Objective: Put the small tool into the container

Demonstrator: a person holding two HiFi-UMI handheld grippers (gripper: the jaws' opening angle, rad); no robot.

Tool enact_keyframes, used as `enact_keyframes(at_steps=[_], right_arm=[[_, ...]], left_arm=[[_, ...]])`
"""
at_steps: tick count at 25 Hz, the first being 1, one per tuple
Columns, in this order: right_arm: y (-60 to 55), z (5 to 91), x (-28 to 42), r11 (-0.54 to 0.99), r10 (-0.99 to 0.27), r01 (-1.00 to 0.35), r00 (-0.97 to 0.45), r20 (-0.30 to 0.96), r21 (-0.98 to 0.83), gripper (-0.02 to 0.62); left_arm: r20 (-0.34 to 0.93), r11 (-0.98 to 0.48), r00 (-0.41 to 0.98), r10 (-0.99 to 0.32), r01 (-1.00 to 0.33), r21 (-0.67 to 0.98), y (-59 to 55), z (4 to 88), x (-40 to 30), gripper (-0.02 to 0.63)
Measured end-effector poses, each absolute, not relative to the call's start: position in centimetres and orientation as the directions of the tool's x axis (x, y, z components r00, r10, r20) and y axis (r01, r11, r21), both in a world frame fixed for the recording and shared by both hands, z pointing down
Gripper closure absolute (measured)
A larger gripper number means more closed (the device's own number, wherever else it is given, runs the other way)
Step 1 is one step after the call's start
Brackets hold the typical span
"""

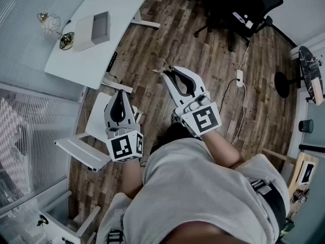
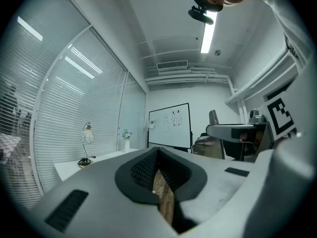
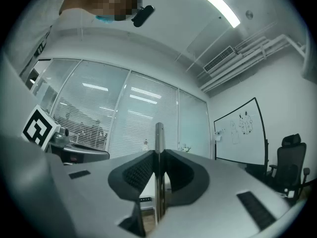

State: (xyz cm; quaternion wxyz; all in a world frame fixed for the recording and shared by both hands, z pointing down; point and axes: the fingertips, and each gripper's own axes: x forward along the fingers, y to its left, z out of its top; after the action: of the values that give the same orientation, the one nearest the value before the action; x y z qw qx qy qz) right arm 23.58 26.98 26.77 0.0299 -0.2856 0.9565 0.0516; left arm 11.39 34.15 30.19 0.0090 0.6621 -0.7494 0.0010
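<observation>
My right gripper (image 1: 168, 73) (image 3: 158, 155) is shut on the small tool (image 3: 158, 143), a thin metal rod that stands upright between the pads. In the head view the small tool's tip (image 1: 158, 70) pokes out past the jaws over the wooden floor. My left gripper (image 1: 120, 92) (image 2: 157, 151) is held lower and to the left, shut with nothing in it. The container (image 1: 100, 27), an open grey box, sits on the white desk (image 1: 86, 60) at the far left, well apart from both grippers.
A lamp (image 1: 50, 23) and coiled cable (image 1: 66, 40) stand on the desk beside a white box (image 1: 83, 33). A white bench (image 1: 81, 151) is below the left gripper. A black office chair (image 1: 244, 4) and a power strip (image 1: 238, 78) lie ahead to the right.
</observation>
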Motion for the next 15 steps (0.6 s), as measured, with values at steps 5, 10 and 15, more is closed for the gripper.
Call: enact_keyframes(at_steps=[5,10,15], right_arm=[[26.4,27.3,23.1,0.835,-0.54,-0.545,-0.838,-0.08,0.074,0.508],[24.9,27.5,23.1,0.849,-0.522,-0.527,-0.849,-0.085,0.047,0.508],[22.6,27.9,23.4,0.848,-0.524,-0.529,-0.846,-0.098,0.036,0.508]], left_arm=[[0.014,0.116,-0.116,-0.993,-0.993,0.006,33.2,30.2,11.1,0.581],[0.032,0.109,-0.109,-0.994,-0.994,0.014,31.7,30.7,11.8,0.581],[0.042,0.11,-0.11,-0.993,-0.994,0.002,29.4,30.9,12.0,0.581]])
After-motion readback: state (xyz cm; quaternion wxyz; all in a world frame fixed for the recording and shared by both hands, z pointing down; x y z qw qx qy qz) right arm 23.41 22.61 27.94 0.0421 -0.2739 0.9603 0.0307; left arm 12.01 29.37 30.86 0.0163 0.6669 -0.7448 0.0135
